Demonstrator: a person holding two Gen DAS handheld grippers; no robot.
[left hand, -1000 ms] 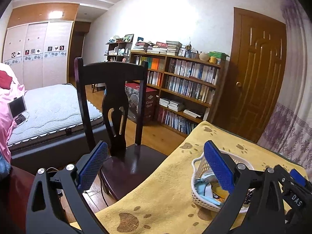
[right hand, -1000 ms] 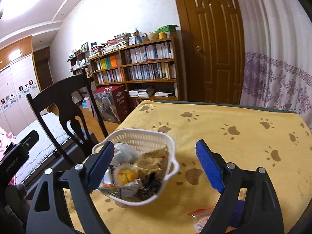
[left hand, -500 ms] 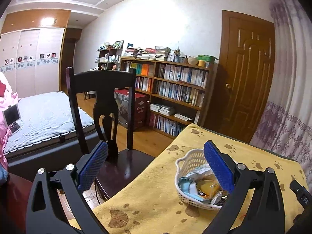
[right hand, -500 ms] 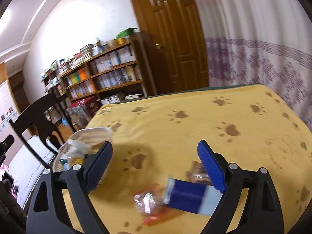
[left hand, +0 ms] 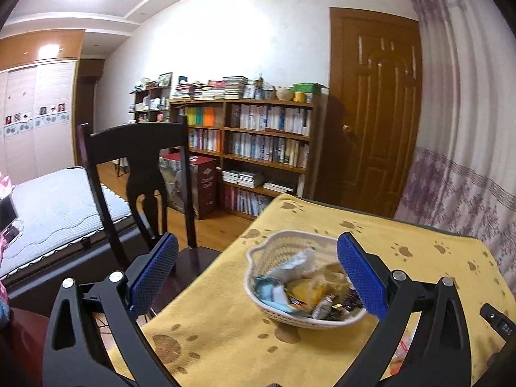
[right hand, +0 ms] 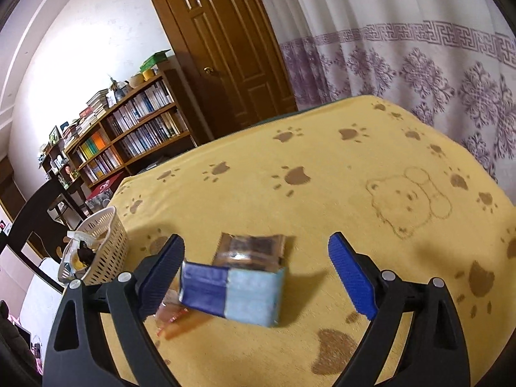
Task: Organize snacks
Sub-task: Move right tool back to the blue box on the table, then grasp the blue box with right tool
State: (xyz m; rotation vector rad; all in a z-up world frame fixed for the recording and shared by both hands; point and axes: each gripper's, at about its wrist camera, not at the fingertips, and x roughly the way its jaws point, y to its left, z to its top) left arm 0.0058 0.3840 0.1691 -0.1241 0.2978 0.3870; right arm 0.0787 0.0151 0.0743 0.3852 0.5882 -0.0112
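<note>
Left gripper (left hand: 258,277) held level above the table's near edge, jaws wide apart and empty, white basket (left hand: 283,316) of snacks between the pads and closer than a second ago. Right gripper (right hand: 256,279) tilted down over the yellow cloth (right hand: 338,167), jaws also wide apart, swung off the basket since then. Blue packet (right hand: 230,292) between its pads, brown packet (right hand: 250,251) just behind, touching.
</note>
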